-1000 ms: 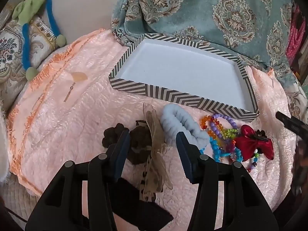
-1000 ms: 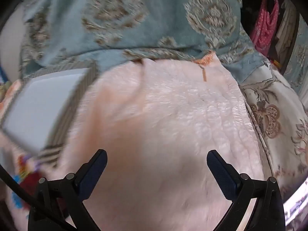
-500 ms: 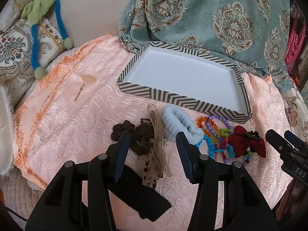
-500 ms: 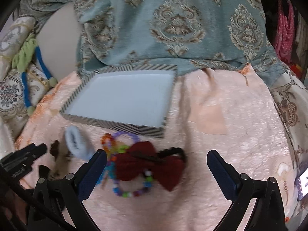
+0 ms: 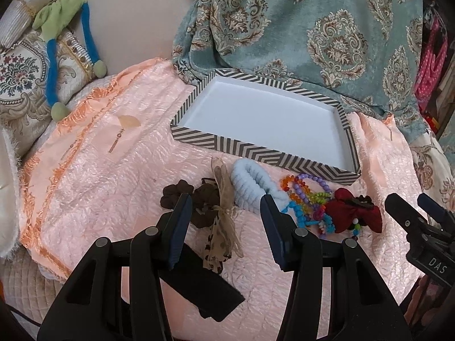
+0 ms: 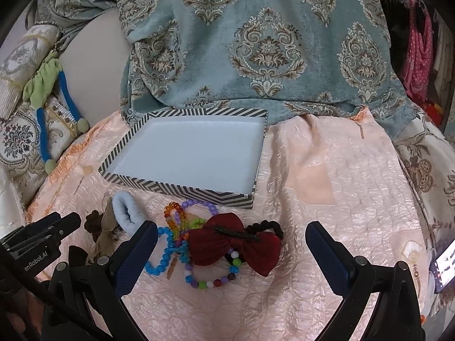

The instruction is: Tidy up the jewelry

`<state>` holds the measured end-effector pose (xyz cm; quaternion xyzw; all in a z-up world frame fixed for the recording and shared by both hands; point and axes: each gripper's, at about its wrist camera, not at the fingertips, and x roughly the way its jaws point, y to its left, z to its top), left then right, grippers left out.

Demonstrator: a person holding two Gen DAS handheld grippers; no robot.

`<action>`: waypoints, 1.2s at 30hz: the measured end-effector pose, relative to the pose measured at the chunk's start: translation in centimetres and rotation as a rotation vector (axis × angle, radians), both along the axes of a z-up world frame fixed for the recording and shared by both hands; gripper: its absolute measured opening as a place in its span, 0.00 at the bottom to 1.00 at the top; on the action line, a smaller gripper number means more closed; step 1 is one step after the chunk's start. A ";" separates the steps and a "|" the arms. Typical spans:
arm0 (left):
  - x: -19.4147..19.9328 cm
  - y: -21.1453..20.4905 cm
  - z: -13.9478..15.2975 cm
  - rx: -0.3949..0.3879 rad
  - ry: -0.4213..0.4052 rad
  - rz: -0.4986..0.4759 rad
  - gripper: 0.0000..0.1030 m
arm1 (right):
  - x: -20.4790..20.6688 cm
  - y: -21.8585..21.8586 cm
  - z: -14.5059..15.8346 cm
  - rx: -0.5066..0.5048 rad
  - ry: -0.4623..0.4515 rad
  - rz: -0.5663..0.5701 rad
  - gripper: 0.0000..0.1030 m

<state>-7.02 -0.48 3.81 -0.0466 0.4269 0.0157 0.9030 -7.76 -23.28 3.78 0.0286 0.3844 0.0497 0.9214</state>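
An empty striped tray (image 5: 199, 139) (image 6: 182, 189) with a white floor lies on the pink quilt. In front of it lie a brown scrunchie (image 5: 204, 201), a tan leopard ribbon (image 5: 223, 227), a light blue scrunchie (image 5: 250, 184) (image 6: 125, 210), several coloured bead bracelets (image 5: 307, 196) (image 6: 176, 224) and a dark red bow clip (image 5: 352, 213) (image 6: 236, 241). My left gripper (image 5: 226, 210) is open and empty above the ribbon and brown scrunchie. My right gripper (image 6: 231, 241) is open and empty, wide around the red bow, and shows in the left wrist view (image 5: 412, 207).
A teal patterned blanket (image 6: 256, 42) hangs behind the tray. Embroidered cushions (image 5: 20, 79) and a green and blue fabric cord (image 5: 57, 42) lie at the left. A black strap (image 5: 204, 278) lies under my left gripper. A phone (image 6: 443, 267) lies at the far right.
My right gripper has swung left and pulled back, so the tray, beads and red bow come into its view. My left gripper has drawn back a little.
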 end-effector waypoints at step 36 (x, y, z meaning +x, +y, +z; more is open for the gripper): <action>-1.0 -0.2 0.3 -0.022 -0.001 -0.003 0.48 | -1.0 0.7 1.0 -0.011 -0.016 0.020 1.00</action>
